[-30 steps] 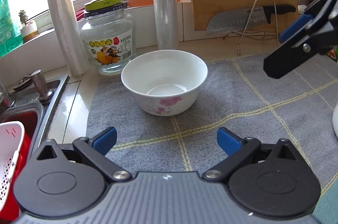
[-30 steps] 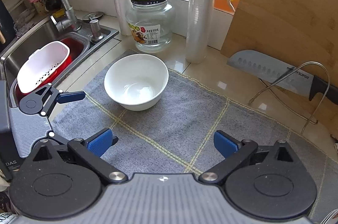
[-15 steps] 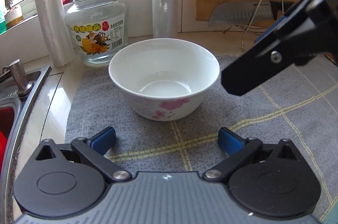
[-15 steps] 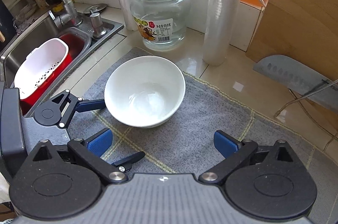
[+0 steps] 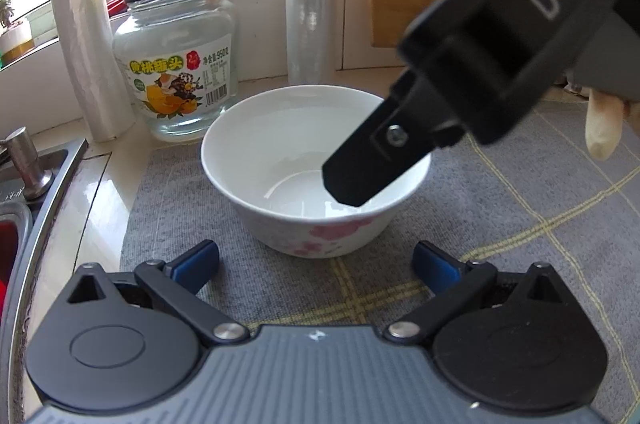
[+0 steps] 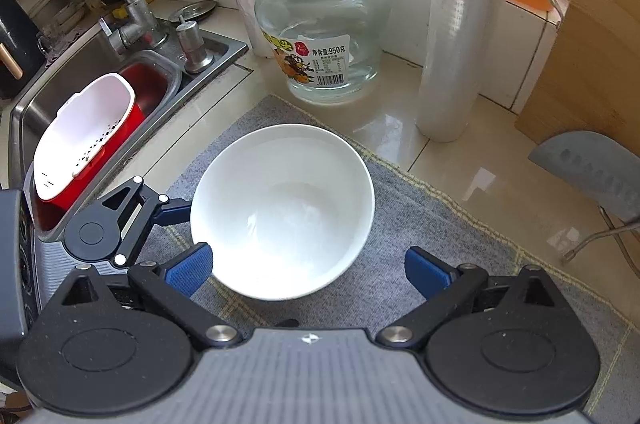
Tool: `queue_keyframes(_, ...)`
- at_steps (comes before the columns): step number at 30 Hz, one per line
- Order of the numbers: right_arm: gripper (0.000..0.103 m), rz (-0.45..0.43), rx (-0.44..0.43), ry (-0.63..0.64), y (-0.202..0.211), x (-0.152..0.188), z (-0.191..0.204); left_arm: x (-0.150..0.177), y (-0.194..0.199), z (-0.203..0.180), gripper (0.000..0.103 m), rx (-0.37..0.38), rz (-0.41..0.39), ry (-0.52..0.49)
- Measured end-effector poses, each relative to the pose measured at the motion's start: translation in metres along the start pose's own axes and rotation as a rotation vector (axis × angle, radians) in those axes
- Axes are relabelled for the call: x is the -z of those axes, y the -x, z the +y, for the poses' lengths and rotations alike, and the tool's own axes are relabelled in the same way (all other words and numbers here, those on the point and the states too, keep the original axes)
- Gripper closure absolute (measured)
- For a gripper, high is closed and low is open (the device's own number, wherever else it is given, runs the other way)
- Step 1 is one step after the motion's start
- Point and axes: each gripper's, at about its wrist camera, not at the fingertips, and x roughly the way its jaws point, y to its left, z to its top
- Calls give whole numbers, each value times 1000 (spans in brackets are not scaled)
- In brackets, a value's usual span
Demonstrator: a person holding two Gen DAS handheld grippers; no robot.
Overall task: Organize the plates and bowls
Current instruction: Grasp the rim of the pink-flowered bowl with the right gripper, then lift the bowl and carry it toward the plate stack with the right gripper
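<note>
Right gripper (image 6: 308, 270) spread wide and empty over the white floral bowl (image 6: 282, 209) on the grey mat (image 6: 420, 224), left gripper (image 5: 316, 266) likewise open; approach step, next probably closing on the rim.

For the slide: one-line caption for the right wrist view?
Open right claw poised over white bowl on grey mat, left claw alongside.

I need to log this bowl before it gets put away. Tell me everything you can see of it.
The bowl is white and glossy, ceramic by the look, with pink flowers printed on its outer wall. It is round, deep and empty, and stands upright on the grey cloth mat in front of the glass jar. Nothing grips it: both hand-held grippers are open beside it.
</note>
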Motion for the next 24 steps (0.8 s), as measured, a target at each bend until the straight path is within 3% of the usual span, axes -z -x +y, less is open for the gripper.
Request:
queue_keyframes(10, 0, -12, -43, 15, -13, -14, -2, -11, 8, 3, 2, -19, -56, -22)
queue_keyframes(13, 2, -16, -51, 11, -15, -17, -3, -14, 6, 3, 7, -12, -60, -32)
queue_keyframes(24, 17, -20, -71, 12, -18, -20, -3, -17, 8, 2, 9, -4, -84, -56)
